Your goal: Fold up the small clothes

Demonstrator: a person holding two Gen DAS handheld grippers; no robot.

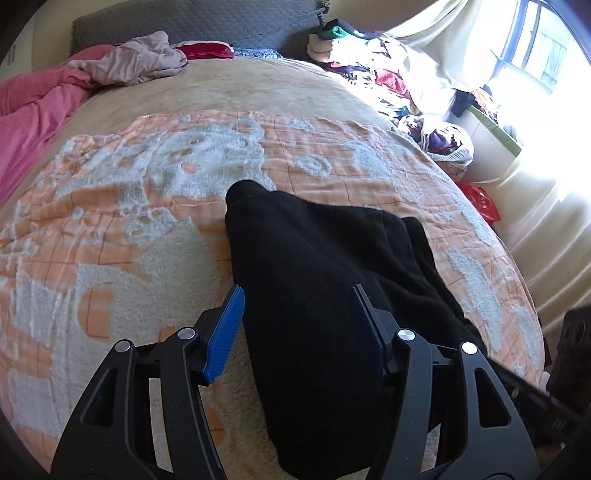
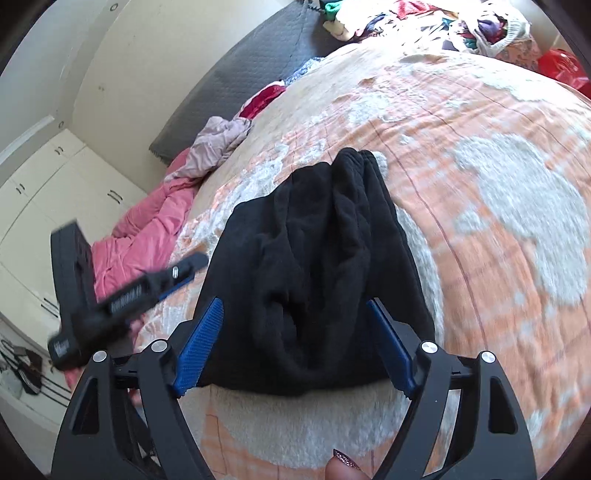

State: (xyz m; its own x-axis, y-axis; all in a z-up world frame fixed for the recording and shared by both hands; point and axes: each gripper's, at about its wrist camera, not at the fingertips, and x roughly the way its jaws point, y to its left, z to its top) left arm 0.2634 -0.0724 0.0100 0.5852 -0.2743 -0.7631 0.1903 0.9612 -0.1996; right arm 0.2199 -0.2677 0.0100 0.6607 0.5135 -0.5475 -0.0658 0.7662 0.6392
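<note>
A black fleece garment lies folded in a long bundle on the orange-and-white blanket that covers the bed. My left gripper is open above its near end, the blue pads standing apart from the cloth. In the right wrist view the same black garment lies bunched and creased, one narrow end pointing away. My right gripper stands open wide, a pad on either side of the garment's near edge without pressing it. The left gripper shows blurred at the left there. A painted fingernail shows at the bottom.
A pink quilt and a mauve garment lie at the bed's far left, by the grey headboard. Heaped clothes and a full basket line the far right near a bright window. A red bag sits beside the bed.
</note>
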